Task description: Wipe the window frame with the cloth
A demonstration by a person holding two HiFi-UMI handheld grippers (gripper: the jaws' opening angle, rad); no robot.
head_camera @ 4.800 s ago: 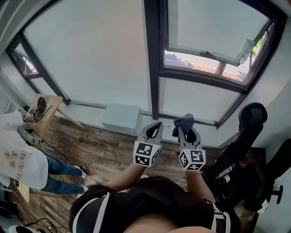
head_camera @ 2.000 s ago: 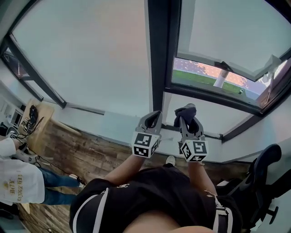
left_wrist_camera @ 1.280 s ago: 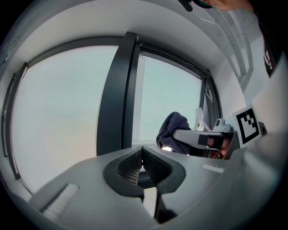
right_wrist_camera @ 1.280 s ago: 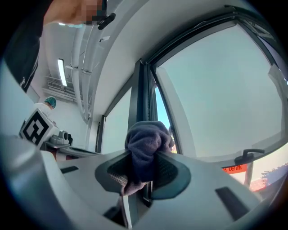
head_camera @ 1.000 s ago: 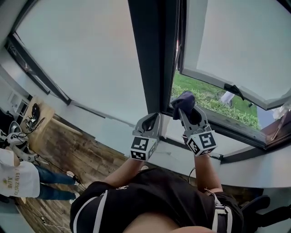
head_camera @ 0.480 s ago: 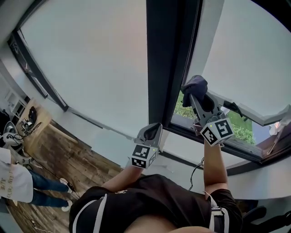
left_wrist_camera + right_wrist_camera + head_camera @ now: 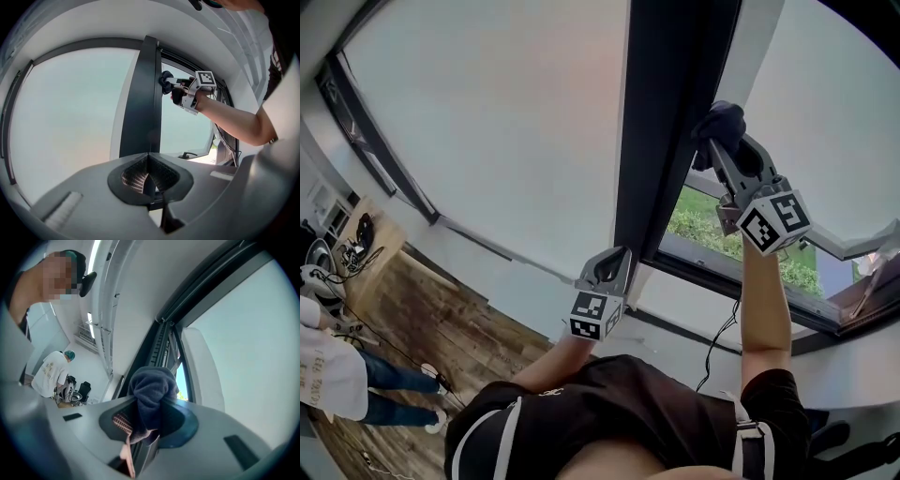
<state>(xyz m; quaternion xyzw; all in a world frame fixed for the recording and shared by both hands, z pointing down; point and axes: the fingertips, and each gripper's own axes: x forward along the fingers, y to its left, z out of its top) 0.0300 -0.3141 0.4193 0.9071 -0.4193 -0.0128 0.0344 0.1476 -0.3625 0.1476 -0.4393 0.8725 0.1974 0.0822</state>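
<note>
Right tongs point(image 7: 717, 148) clamp the bunched cloth point(image 7: 720, 119), pointing up at the window frame point(image 7: 675, 112), higher than before. Left tongs point(image 7: 619, 255) closed, empty.

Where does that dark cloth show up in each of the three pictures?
Head view: upper right, cloth at the right gripper tip.
Left gripper view: small dark lump, upper centre.
Right gripper view: centre, bunched between the jaws.
Shared landmark: the dark window frame post, right beside the cloth each time.
</note>
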